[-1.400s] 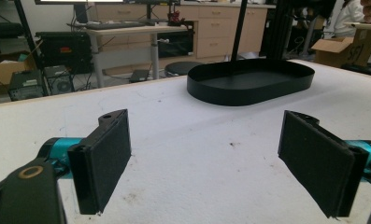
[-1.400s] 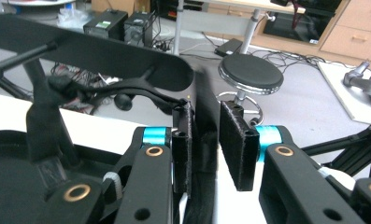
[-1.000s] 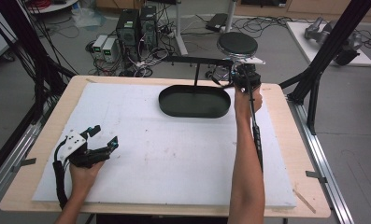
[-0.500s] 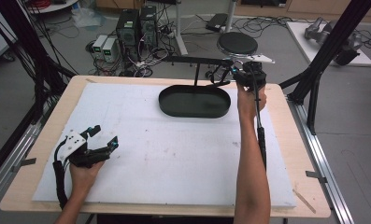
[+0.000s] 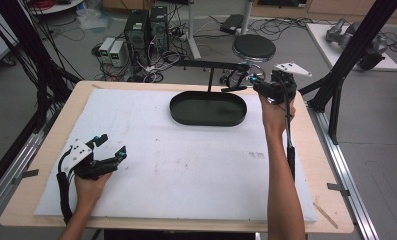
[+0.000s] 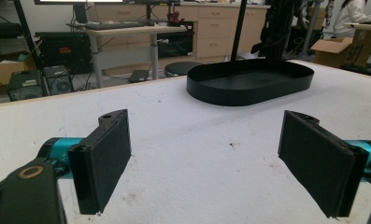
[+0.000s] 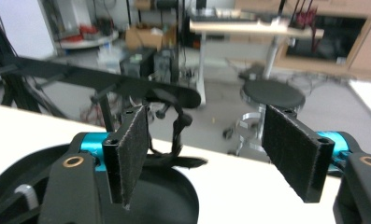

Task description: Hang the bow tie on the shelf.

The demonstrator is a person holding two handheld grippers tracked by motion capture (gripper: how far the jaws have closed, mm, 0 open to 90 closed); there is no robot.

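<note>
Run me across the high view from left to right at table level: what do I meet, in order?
Left gripper, jaws open, low over the white mat → black oval tray → dark item hanging from the stand's bar → right gripper, jaws open beside it.

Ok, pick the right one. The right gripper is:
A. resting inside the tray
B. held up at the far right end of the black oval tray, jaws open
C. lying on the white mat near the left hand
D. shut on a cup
B: the right gripper is held up at the far right end of the black oval tray, and the right gripper view shows its jaws apart with nothing between them.
</note>
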